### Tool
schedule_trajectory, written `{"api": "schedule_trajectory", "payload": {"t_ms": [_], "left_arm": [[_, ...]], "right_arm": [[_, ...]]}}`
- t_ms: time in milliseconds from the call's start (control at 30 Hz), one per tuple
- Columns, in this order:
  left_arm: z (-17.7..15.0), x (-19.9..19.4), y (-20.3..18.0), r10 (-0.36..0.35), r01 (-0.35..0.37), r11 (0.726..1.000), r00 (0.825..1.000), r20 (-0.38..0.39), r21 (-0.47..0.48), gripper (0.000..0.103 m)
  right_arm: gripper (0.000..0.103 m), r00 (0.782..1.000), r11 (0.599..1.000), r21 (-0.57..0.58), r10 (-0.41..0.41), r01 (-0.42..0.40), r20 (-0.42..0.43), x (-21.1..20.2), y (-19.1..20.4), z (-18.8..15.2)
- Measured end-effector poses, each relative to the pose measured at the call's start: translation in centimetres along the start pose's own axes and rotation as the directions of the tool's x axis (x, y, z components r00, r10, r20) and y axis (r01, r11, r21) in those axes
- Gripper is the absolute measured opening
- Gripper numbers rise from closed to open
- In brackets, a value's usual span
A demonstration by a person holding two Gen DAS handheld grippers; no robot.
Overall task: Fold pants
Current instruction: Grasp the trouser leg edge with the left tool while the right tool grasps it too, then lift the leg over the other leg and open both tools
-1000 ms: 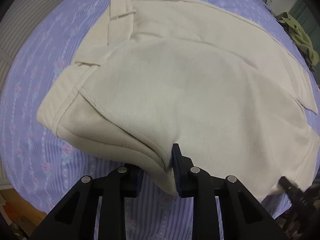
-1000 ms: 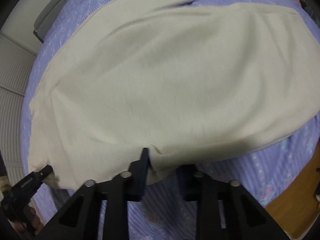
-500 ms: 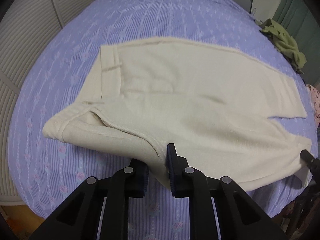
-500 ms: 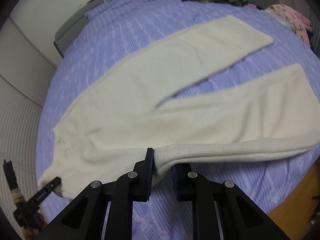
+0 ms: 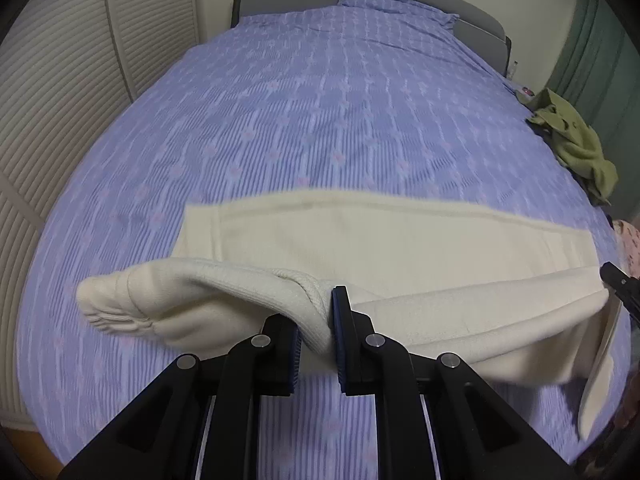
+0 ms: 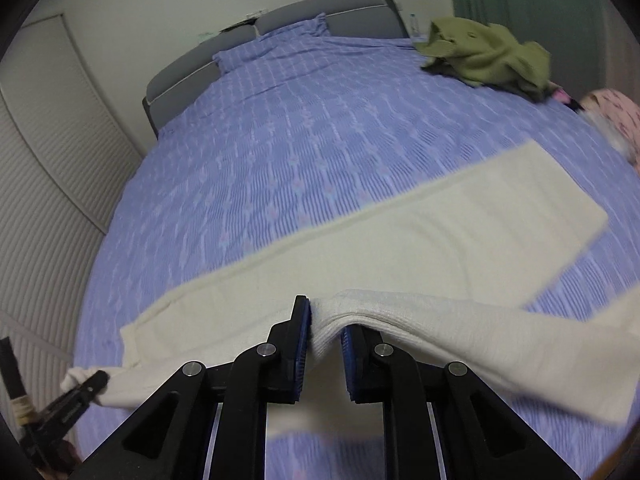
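Left wrist: left gripper (image 5: 315, 350) fingers clamp pants (image 5: 400, 248); right gripper (image 6: 324, 354) likewise.

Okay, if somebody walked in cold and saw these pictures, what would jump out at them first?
Probably the cream pants stretched across the near part of the purple bedspread, their near edge pinched and lifted off the bed by the left gripper and the right gripper. After that, the crumpled green garment lying at the bed's far right edge, near the grey headboard.
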State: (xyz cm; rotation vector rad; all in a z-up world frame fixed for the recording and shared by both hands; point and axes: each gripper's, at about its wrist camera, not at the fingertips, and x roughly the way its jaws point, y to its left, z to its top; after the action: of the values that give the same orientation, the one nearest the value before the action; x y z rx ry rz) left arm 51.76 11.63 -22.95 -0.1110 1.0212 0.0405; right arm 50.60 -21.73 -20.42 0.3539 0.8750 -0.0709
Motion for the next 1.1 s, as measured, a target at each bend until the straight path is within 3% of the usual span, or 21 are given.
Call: {"api": "schedule_trajectory", "payload": {"t_ms": [200, 400, 633, 733, 800, 867, 933, 1100], "left_arm": [[5.9, 8.1, 0.0, 0.05, -0.051, 0.999, 0.996, -0.075, -0.017, 0.015], [8.4, 15.1, 1.3, 0.065, -0.074, 0.996, 0.982, -0.18, -0.048, 0.015], [9.2, 19.2, 1.1, 0.1, -0.109, 0.994, 0.971, -0.219, -0.028, 0.017], [9.6, 19.7, 1.0, 0.092, -0.105, 0.994, 0.965, -0.244, -0.042, 0.02], [10.1, 19.3, 1.3, 0.059, -0.079, 0.994, 0.968, -0.242, -0.07, 0.033], [10.8, 17.9, 1.5, 0.046, -0.063, 0.994, 0.981, -0.188, -0.085, 0.075], [11.3, 15.5, 1.3, 0.079, -0.087, 0.993, 0.992, -0.101, -0.077, 0.078], [10.3, 9.6, -1.1, 0.052, -0.049, 0.995, 0.998, -0.031, 0.091, 0.078]], "right_arm": [[0.016, 0.996, 0.999, -0.049, -0.003, -0.001, -0.089, 9.7, 1.3, 5.0], [0.016, 0.976, 0.991, -0.132, -0.051, 0.024, -0.21, 17.8, 2.8, 6.3], [0.016, 0.964, 0.993, -0.114, -0.06, 0.031, -0.257, 21.7, 2.4, 6.5], [0.018, 0.95, 0.993, -0.113, -0.076, 0.043, -0.304, 22.9, 2.2, 6.3], [0.023, 0.945, 0.993, -0.11, -0.078, 0.046, -0.316, 22.6, 2.4, 6.5], [0.039, 0.945, 0.995, -0.095, -0.044, 0.014, -0.323, 21.7, 2.8, 6.8], [0.06, 0.951, 0.996, -0.091, -0.004, -0.025, -0.308, 20.2, 3.5, 7.0], [0.063, 0.975, 0.98, -0.19, 0.023, -0.067, -0.222, 13.1, 5.4, 5.3]]}}
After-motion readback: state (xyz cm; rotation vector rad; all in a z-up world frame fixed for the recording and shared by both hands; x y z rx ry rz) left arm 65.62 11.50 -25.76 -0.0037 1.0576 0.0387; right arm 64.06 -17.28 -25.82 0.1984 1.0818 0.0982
